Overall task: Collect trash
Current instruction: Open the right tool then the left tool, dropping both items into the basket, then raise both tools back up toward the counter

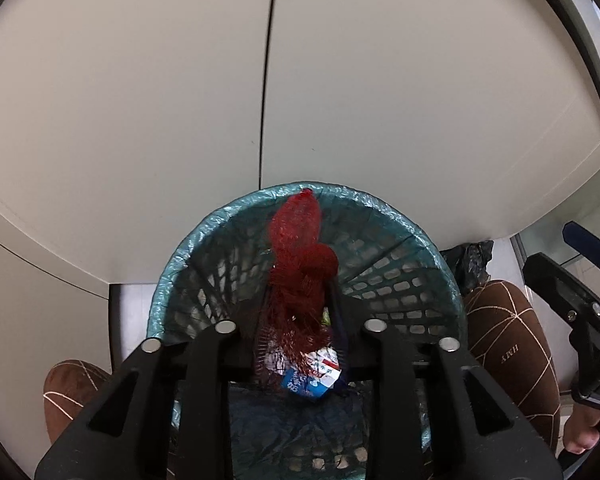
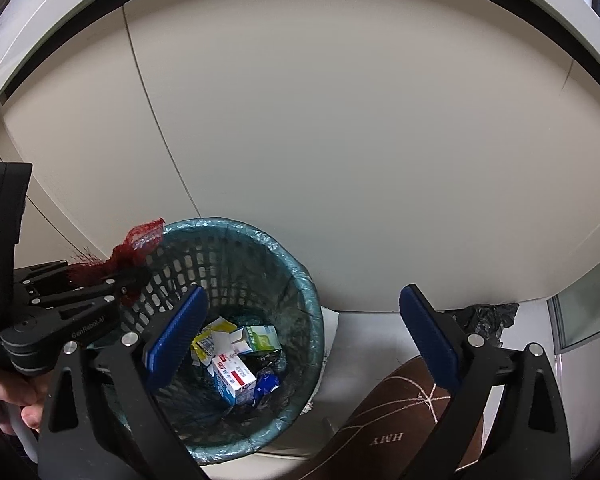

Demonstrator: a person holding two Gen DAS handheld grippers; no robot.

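The left gripper [image 2: 134, 280], fingers clamped on a red net [image 1: 300, 256], held it above the bin [image 2: 300, 276]; the right gripper [image 2: 312, 340] hung apart, empty. Step: disposal. The next move likely required releasing over the opening.

the red mesh net [image 1: 300, 264] between the left gripper's [image 1: 300, 332] fingers hides both fingertips and basket contents behind it.

Pale cabinet front, lit evenly.
Ahead of the tongs, beige cabinet panels [image 1: 140, 100] are split by a dark vertical seam [image 1: 267, 80]; below, white floor [image 2: 364, 332] is seen.
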